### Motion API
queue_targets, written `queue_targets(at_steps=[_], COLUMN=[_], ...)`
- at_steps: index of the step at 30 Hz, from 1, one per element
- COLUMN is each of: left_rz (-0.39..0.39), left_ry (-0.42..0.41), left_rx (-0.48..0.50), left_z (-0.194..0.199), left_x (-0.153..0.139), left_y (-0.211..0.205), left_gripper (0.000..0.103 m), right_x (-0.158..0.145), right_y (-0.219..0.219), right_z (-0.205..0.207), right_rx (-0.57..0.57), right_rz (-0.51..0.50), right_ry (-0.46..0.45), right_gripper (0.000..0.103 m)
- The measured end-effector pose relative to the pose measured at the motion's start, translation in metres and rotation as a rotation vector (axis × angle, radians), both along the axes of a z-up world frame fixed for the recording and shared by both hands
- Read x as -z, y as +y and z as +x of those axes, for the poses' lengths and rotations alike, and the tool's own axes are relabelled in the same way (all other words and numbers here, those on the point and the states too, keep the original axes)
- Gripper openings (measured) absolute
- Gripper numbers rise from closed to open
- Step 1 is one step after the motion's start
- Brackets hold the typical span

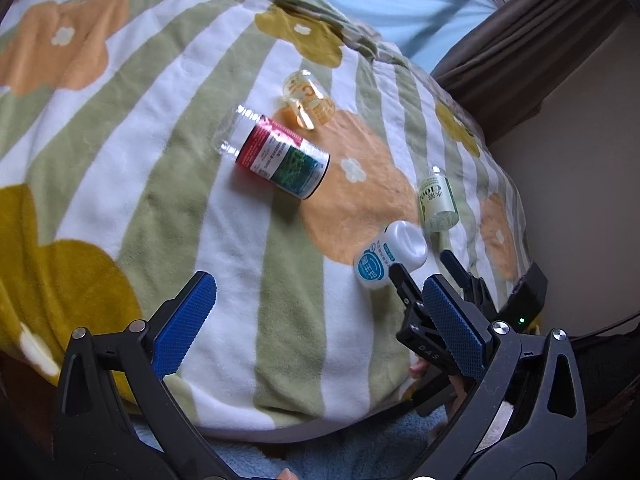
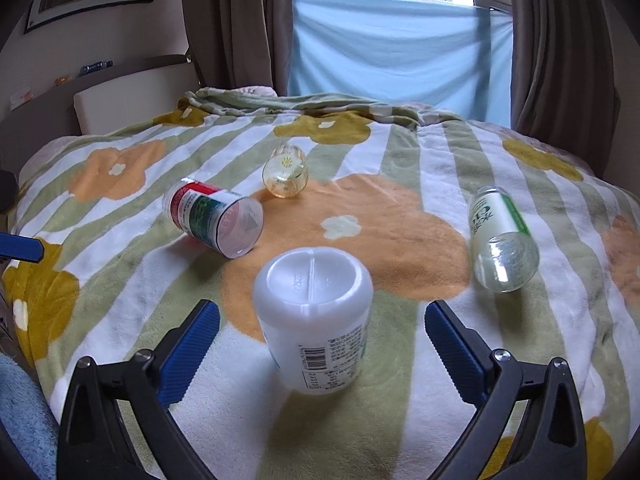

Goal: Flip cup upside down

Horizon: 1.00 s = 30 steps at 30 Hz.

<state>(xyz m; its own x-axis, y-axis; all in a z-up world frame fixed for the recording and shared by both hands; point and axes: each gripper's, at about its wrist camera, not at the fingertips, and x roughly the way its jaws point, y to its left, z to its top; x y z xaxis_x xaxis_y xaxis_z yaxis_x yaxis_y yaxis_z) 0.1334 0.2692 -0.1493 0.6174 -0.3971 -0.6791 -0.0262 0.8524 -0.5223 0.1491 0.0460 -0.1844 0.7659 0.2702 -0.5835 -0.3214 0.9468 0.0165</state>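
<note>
The white cup (image 2: 314, 318) is standing base-up on the blanket (image 2: 400, 380), mouth down as far as I can tell, so the flip is looking essentially done. The right gripper (image 2: 322, 348) is hanging around it with jaws spread wide, a blue pad on each side and neither touching; I judge only backing away remains. The left gripper (image 1: 320, 324) is idling to the cup's left, jaws likewise spread and holding nothing. Beyond the cup, the red-labelled bottle (image 2: 214, 222) is lying on its side, the small yellow glass (image 2: 286, 176) farther behind it, and the green bottle (image 2: 500, 236) is lying off to the cup's right.
</note>
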Motion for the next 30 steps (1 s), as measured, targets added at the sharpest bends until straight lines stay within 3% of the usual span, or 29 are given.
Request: queue_targets(at_steps=[10,15,19,30], left_rz=[0.192,0.352,0.437,0.406], left_ry=[-0.375,-0.563,-0.616,-0.614], left_rx=[-0.057,-0.074,-0.084,-0.121], left_z=[-0.051,-0.083,-0.107,-0.132], left_x=[-0.094,-0.131,-0.133,-0.12], left_y=[-0.03,-0.059,-0.078,-0.07], left_gripper=[0.103,0.103,0.103,0.103], right_x=[-0.128,-0.175,-0.192,-0.194], right_y=[-0.028,-0.039,-0.047,-0.051], right_z=[-0.075,-0.11,-0.133,-0.16], right_rx=[0.098,0.175,0.251,0.29], right_rz=[-0.008,0.023,0.026,0.021], right_ry=[-0.186,-0.229,-0.278,-0.327], right_gripper=[0.102,0.102,0.102,0.102])
